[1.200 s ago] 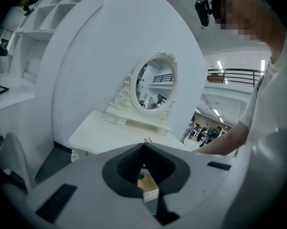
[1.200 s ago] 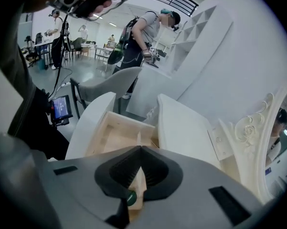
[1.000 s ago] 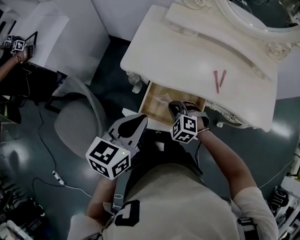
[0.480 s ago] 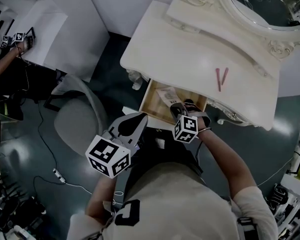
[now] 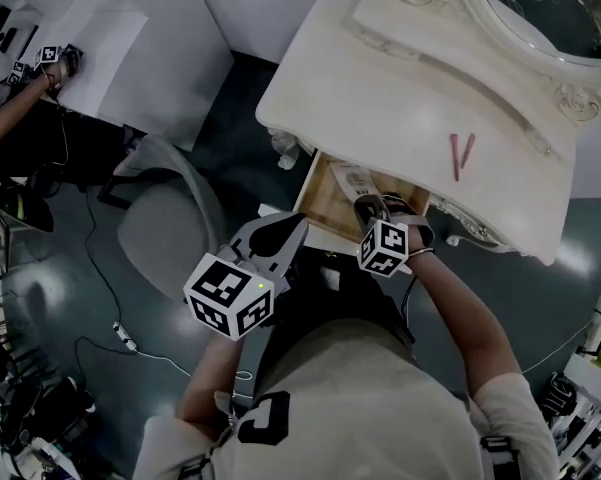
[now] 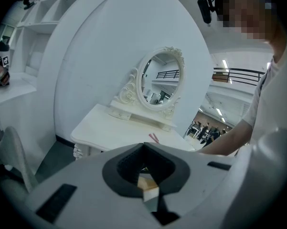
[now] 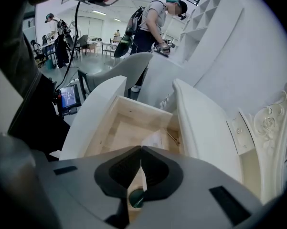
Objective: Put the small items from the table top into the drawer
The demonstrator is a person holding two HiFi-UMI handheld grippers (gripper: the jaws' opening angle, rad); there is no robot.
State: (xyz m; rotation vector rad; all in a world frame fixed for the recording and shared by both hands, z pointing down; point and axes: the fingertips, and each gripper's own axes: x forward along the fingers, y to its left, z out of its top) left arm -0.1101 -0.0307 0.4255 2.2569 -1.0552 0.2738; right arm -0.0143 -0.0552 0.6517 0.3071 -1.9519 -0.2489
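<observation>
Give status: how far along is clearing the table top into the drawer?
Done: the drawer is open with a packet inside. In hand: the right gripper hangs shut over the drawer; what it holds, if anything, is unclear. Remaining: two red sticks lie on the table top; the left gripper is shut, idle.

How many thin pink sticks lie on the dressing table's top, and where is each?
2. Both lie toward the right end of the table top: the left stick and the right stick, side by side, forming a V. More could be hidden inside the drawer.
</observation>
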